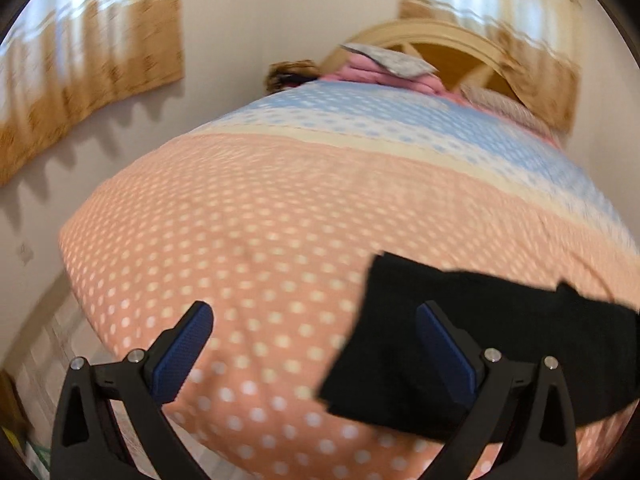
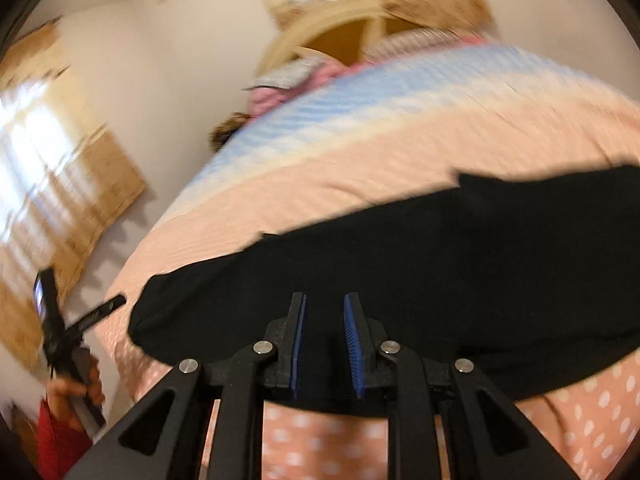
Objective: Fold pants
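Between folds: black pants (image 2: 400,260) lie on the bed (image 1: 260,208), left gripper (image 1: 316,320) wide open, right gripper (image 2: 325,312) narrowly parted (both empty), so next comes gripping an edge.

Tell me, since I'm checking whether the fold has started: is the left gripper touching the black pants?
Cannot tell. In the left wrist view the left gripper is wide open, its right finger overlapping the black pants on the bed, but blur hides any contact or gap.

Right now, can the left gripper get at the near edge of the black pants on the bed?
Probably yes. The left gripper is wide open above the bedspread, its right finger already over the black pants; nothing lies between.
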{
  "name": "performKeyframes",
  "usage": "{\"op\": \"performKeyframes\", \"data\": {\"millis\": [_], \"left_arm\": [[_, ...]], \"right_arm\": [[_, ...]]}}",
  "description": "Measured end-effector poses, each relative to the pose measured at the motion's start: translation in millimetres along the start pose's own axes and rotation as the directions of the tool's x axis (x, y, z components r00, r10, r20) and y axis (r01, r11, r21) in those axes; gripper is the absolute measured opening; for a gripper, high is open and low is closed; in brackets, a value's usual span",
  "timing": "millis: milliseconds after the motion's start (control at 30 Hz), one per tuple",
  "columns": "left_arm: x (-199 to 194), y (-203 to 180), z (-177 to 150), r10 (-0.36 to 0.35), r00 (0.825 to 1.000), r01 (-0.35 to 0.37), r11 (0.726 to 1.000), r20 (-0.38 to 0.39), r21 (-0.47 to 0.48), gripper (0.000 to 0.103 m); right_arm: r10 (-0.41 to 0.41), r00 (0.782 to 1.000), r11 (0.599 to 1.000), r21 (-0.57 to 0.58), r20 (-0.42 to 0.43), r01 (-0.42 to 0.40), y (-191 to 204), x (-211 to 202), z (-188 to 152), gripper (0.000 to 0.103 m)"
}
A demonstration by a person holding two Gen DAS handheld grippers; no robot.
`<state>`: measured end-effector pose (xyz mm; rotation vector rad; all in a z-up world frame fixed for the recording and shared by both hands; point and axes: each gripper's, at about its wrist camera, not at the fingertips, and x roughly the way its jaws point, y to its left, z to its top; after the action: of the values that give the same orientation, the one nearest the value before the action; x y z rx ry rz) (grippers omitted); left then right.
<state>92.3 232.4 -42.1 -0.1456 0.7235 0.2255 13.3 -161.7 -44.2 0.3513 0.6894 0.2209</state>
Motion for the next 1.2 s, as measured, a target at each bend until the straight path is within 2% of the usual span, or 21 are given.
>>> {"op": "performKeyframes", "data": {"millis": [67,100,167,267,333,400,500,533,567,667,800,933,1000,1067,1200], "left_arm": [[5.5,6.1,-1.7,-0.021,1.000,0.020,0.999,-0.007,-0.043,0.103],[9.8,6.9,-3.3,-0.033,0.999,0.032,0.998,-0.016,-0.054,0.103],[16.9,5.1,-11.3,-0.068,0.997,0.065,0.996,-0.038,-0.062,0.103],[24.6,-5.4,-18.4,-0.107,0.992,0.103,0.993,-0.070,-0.062,0.102],[32.2,-11.6,-25.4,-0.145,0.985,0.138,0.988,-0.098,-0.073,0.102],[37.4,-10.9,-32.1,-0.187,0.973,0.173,0.979,-0.136,-0.109,0.101],[34.2,-17.0,-38.2,-0.150,0.984,0.143,0.987,-0.095,-0.081,0.100],[32.3,-19.7,-39.7,-0.136,0.987,0.130,0.989,-0.091,-0.067,0.095],[30.4,-21.7,-40.2,-0.139,0.987,0.134,0.989,-0.087,-0.062,0.084],[25.1,-22.3,-37.7,-0.195,0.978,0.190,0.979,-0.078,-0.071,0.055],[26.3,-10.8,-37.9,-0.251,0.965,0.238,0.961,-0.082,-0.141,0.049],[18.3,-7.7,-35.2,-0.286,0.955,0.267,0.945,-0.076,-0.190,0.034],[7.2,-16.7,-29.1,-0.273,0.961,0.262,0.952,-0.054,-0.156,0.030],[-6.1,-27.9,-20.7,-0.281,0.959,0.276,0.953,-0.023,-0.126,0.029],[-42.1,-70.5,2.9,-0.344,0.937,0.345,0.939,0.070,-0.007,0.029]], "right_arm": [[0.008,1.000,0.997,-0.079,0.020,-0.006,24.6,-1.4,-2.6,0.023],[0.002,1.000,0.993,-0.120,0.017,0.000,33.6,2.8,-5.5,0.027],[-0.025,0.999,0.983,-0.180,-0.036,0.018,47.8,20.4,-15.2,0.031],[-0.015,0.986,0.991,-0.133,-0.166,-0.007,43.5,48.1,-32.1,0.032],[0.003,0.990,0.993,-0.119,-0.141,-0.020,39.0,48.3,-35.2,0.032],[0.005,0.988,0.992,-0.124,-0.152,-0.024,39.7,49.4,-33.9,0.033],[0.021,0.990,0.992,-0.121,-0.142,-0.038,38.4,49.0,-35.6,0.037],[0.025,0.990,0.991,-0.124,-0.139,-0.042,38.9,49.2,-36.1,0.039],[0.024,0.990,0.991,-0.131,-0.138,-0.042,41.2,50.0,-37.0,0.040],[0.021,0.990,0.987,-0.153,-0.136,-0.042,44.9,49.2,-38.5,0.045],[0.019,0.991,0.985,-0.170,-0.133,-0.041,48.7,50.5,-40.5,0.048],[0.034,0.991,0.986,-0.156,-0.133,-0.055,46.9,48.1,-39.5,0.048],[0.053,0.990,0.989,-0.128,-0.127,-0.069,42.4,42.9,-37.5,0.048],[0.076,0.994,0.993,-0.085,-0.082,-0.083,33.8,31.4,-32.5,0.048],[0.042,0.998,0.999,-0.027,0.050,-0.041,10.3,-0.4,-14.4,0.048]]}}
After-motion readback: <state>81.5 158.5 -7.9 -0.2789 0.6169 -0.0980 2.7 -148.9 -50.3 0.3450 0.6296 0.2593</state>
